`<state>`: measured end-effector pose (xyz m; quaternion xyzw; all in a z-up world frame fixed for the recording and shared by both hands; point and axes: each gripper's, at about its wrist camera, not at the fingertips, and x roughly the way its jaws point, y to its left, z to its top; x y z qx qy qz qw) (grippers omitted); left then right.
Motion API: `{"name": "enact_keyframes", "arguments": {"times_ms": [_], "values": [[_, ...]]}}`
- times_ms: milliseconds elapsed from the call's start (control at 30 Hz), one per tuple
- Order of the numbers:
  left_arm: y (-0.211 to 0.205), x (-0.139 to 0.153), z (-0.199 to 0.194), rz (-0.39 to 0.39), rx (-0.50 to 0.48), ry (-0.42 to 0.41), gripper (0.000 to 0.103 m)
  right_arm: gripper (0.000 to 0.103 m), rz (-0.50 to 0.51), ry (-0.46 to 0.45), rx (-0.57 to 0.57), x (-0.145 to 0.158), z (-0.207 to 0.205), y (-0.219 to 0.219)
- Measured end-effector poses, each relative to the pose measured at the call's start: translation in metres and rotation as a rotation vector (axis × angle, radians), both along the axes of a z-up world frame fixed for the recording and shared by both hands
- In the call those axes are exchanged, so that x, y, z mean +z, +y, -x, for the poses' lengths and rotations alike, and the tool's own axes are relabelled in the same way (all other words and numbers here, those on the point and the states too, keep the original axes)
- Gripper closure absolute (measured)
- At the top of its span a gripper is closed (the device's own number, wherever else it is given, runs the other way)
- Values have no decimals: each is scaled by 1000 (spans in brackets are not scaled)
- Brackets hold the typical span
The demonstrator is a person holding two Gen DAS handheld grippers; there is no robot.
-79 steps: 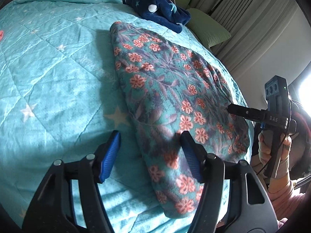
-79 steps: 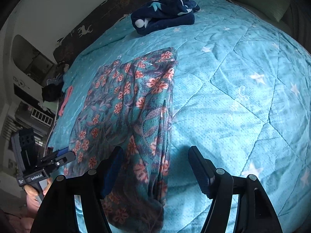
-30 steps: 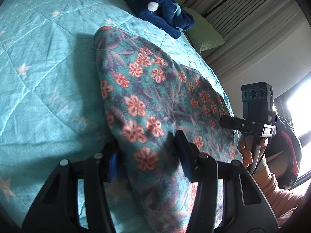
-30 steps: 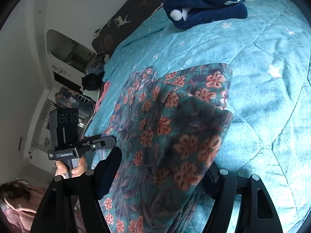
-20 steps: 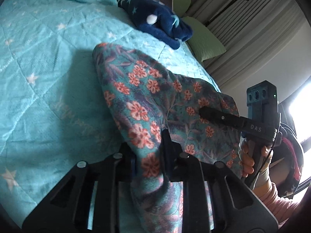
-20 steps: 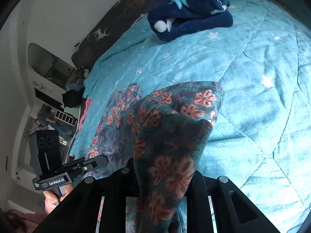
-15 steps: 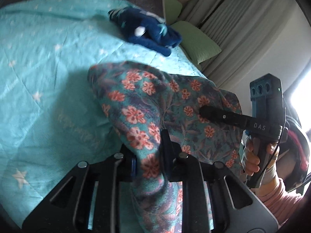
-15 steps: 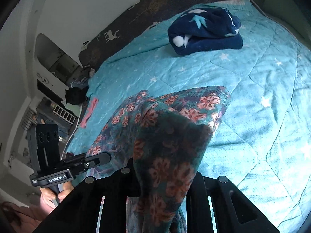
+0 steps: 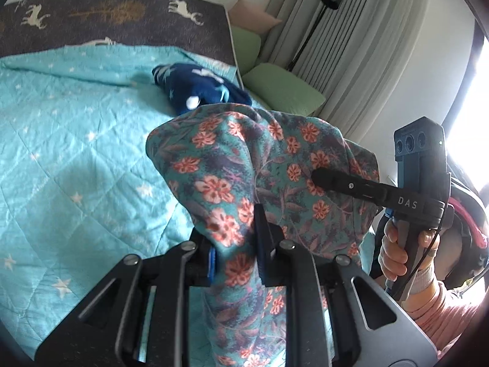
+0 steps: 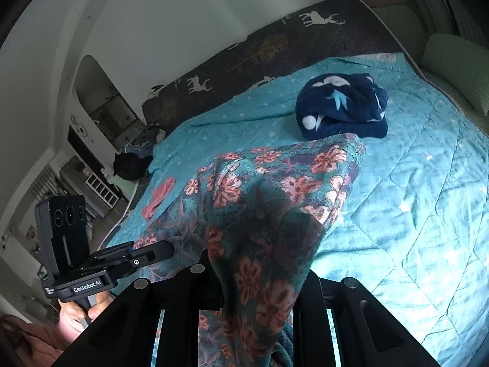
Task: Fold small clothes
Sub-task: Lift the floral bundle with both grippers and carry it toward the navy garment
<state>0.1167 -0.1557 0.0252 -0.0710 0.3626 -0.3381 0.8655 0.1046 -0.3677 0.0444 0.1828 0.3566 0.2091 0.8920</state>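
Observation:
A teal garment with orange flowers [image 9: 244, 165] hangs lifted above the turquoise star quilt [image 9: 76, 159]. My left gripper [image 9: 235, 244] is shut on one edge of it. My right gripper [image 10: 259, 284] is shut on the other edge of the floral garment [image 10: 275, 189]. Each gripper shows in the other's view: the right gripper [image 9: 318, 177] at the right, the left gripper [image 10: 165, 249] at the lower left. The cloth drapes over both sets of fingers and hides their tips.
A bundled navy garment with white stars [image 9: 201, 91] lies further up the quilt, also in the right wrist view [image 10: 342, 110]. A dark deer-print headboard [image 9: 116, 21], green pillows [image 9: 284, 91] and curtains [image 9: 351, 46] stand beyond. A pink cloth [image 10: 157, 197] lies at the bed's left edge.
Both grippers closed on the floral garment's near edges and lifted it off the quilt. It now hangs higher, bunched between them, and both views tilt up toward the headboard.

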Motion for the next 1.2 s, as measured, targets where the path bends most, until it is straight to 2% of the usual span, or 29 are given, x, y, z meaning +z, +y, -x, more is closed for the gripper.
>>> {"name": "enact_keyframes", "arguments": {"times_ms": [200, 433, 600, 733, 833, 933, 1033, 1200], "values": [[-1, 33, 7, 12, -9, -94, 82, 85, 30, -92, -20, 37, 10, 6], [-17, 93, -16, -48, -33, -241, 82, 85, 32, -186, -40, 89, -7, -8], [-33, 142, -48, -63, -31, -313, 82, 85, 34, -235, -63, 139, -42, -24], [-56, 183, -69, -98, -20, -413, 82, 85, 59, -277, -88, 183, -75, -34], [-68, 208, -94, -56, -35, -418, 82, 85, 77, -282, -115, 209, -104, -40], [-70, 218, -134, -42, -24, -421, 82, 85, 91, -273, -143, 223, -139, -50], [-70, 215, -172, -60, -4, -430, 82, 85, 76, -250, -168, 223, -179, -64], [-73, 185, -250, -111, 23, -419, 83, 85, 24, -197, -215, 193, -260, -82]]}}
